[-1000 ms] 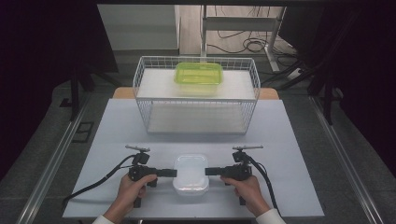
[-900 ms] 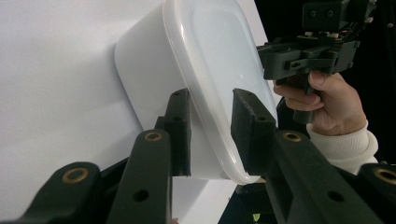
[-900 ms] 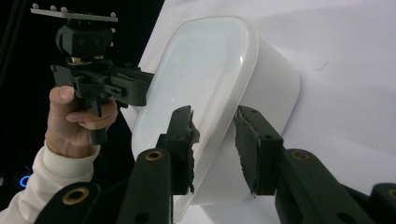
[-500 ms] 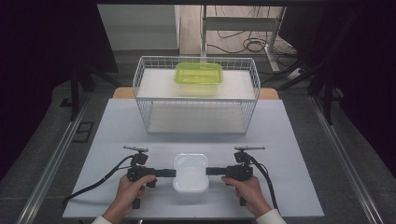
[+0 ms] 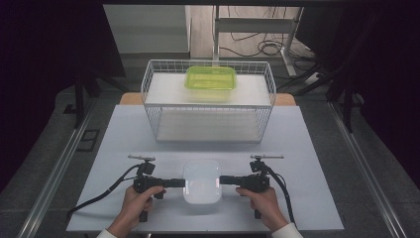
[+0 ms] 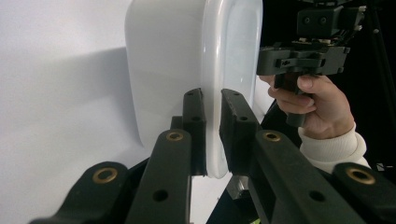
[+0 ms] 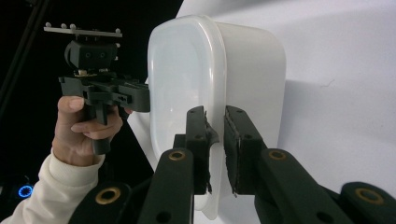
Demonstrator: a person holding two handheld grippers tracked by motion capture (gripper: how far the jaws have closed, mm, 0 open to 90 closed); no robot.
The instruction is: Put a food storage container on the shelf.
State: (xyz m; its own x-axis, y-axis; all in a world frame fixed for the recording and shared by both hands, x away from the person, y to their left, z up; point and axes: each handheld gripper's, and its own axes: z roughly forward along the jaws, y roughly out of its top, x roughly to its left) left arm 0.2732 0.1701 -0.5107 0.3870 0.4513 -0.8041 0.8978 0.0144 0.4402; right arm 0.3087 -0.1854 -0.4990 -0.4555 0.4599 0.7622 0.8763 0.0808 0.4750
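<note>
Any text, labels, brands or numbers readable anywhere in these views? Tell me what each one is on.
None readable in any view.
White container: plain, no label or embossing visible.
Green container in the wire basket: no print visible at this size.
Left gripper and right gripper: black, unmarked.

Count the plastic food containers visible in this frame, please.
2. A white translucent rectangular plastic container sits on the table near the person, its rim clamped between the left gripper and right gripper. A lime-green lidded plastic container lies inside the white wire basket farther back.
</note>
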